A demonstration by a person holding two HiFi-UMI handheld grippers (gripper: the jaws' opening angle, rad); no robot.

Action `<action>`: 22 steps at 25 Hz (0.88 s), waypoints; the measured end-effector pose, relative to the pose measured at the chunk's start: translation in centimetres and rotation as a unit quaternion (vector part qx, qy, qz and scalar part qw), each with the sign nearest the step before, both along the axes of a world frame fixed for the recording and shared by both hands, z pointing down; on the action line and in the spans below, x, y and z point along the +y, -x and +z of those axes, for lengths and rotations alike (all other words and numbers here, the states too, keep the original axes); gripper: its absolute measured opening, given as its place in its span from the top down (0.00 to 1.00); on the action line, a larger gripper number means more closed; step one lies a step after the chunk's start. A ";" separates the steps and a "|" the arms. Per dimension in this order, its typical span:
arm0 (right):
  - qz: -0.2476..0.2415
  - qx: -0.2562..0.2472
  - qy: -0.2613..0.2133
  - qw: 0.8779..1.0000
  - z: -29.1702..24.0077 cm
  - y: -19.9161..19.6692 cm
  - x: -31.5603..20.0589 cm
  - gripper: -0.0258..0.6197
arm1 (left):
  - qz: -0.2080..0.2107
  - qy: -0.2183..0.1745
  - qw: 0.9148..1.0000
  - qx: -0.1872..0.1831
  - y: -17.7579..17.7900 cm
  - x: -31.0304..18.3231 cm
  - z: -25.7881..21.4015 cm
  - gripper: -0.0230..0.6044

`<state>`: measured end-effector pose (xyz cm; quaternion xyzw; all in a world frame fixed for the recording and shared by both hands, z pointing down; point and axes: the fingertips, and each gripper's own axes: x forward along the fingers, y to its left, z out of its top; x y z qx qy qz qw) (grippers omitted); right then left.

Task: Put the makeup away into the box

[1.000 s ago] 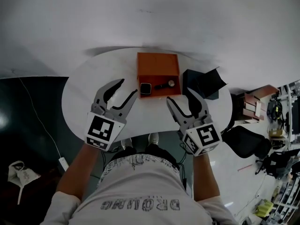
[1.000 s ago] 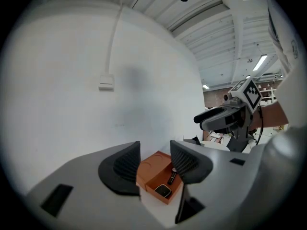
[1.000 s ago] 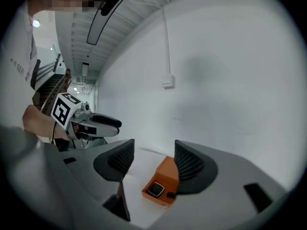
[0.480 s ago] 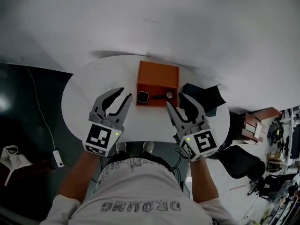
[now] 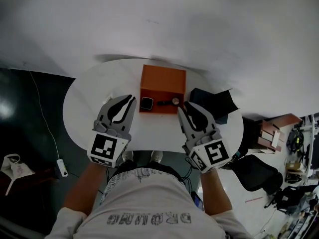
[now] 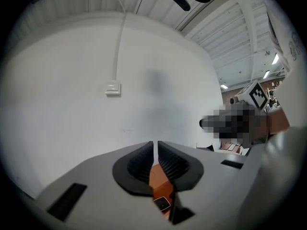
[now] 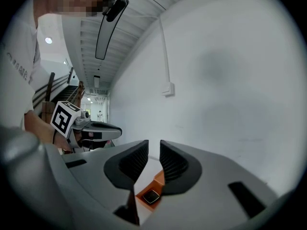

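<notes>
1. At the bottom of the head view is the person's pale printed shirt (image 5: 149, 210), with both forearms reaching up the frame to the grippers.
2. The left gripper (image 5: 130, 99) is held over the near left part of the white oval worktop (image 5: 87, 91). Its jaws have just been closing and now stand together, with only a thin slit between the ribbed pads (image 6: 141, 163) and nothing in it.
3. The right gripper (image 5: 183, 106) is held over the near right part of the worktop. Its jaws have also just been closing, but a narrow gap remains between them and it is empty.
4. Just beyond the 2 grippers, at frame centre, is the compact (image 5: 146, 103), small, square and dark. It lies at the near left corner of the orange box (image 5: 163, 81), with an orange edge showing on its near side. I cannot tell whether it lies inside the box.
5. To its right, a slim dark stick (image 5: 164, 102) with a round pale end lies crosswise at the near edge of the box.
6. Right of the box, a dark bag (image 5: 214, 99) rests on the worktop, near the right gripper.
7. Past the worktop at right is a black chair (image 5: 256, 161). At left is a dark floor (image 5: 30, 118) with a thin cable across it.
</notes>
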<state>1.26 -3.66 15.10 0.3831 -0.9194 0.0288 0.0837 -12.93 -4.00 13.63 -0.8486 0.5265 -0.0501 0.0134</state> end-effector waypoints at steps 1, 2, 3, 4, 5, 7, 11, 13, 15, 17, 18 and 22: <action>0.001 -0.001 0.000 1.000 0.1 -0.2 -0.1 0.85 | -0.001 0.001 1.000 -0.001 -0.1 -0.1 0.0 0.89; 0.001 -0.003 0.001 1.000 0.1 -0.4 -0.2 0.86 | -0.001 0.002 1.000 -0.001 -0.2 -0.2 0.1 0.90; 0.002 -0.005 0.003 1.000 0.2 -0.5 -0.4 0.87 | -0.002 0.003 1.000 -0.001 -0.3 -0.2 0.1 0.90; 0.002 -0.007 0.006 1.000 0.4 -0.6 -0.5 0.88 | -0.002 0.006 1.000 -0.002 -0.3 -0.3 0.2 0.90; 0.001 -0.011 0.011 1.000 0.5 -0.7 -0.5 0.88 | -0.003 0.008 1.000 -0.002 -0.3 -0.3 0.4 0.90; 0.002 -0.016 0.016 1.000 0.7 -0.7 -0.6 0.90 | -0.003 0.011 1.000 0.000 -0.3 -0.4 0.5 0.91; 0.004 -0.019 0.018 1.000 0.9 -0.8 -1.0 0.93 | -0.004 0.016 1.000 0.003 -0.2 -0.7 0.9 0.91; 0.005 -0.019 0.019 1.000 1.1 -0.9 -1.2 0.95 | -0.004 0.018 1.000 0.003 -0.3 -0.8 1.1 0.92; 0.004 -0.017 0.021 1.000 1.3 -0.8 -1.3 0.95 | -0.003 0.019 1.000 0.002 -0.3 -1.0 1.2 0.92; 0.003 -0.014 0.022 1.000 1.5 -0.6 -1.4 0.95 | -0.002 0.021 1.000 0.001 -0.4 -1.1 1.4 0.92; 0.002 -0.013 0.023 1.000 1.7 -0.6 -1.5 0.95 | -0.002 0.022 1.000 0.000 -0.4 -1.2 1.5 0.92; 0.000 -0.004 0.033 0.999 2.4 -0.4 -1.7 0.95 | -0.002 0.030 1.000 0.002 -0.3 -1.4 2.0 0.92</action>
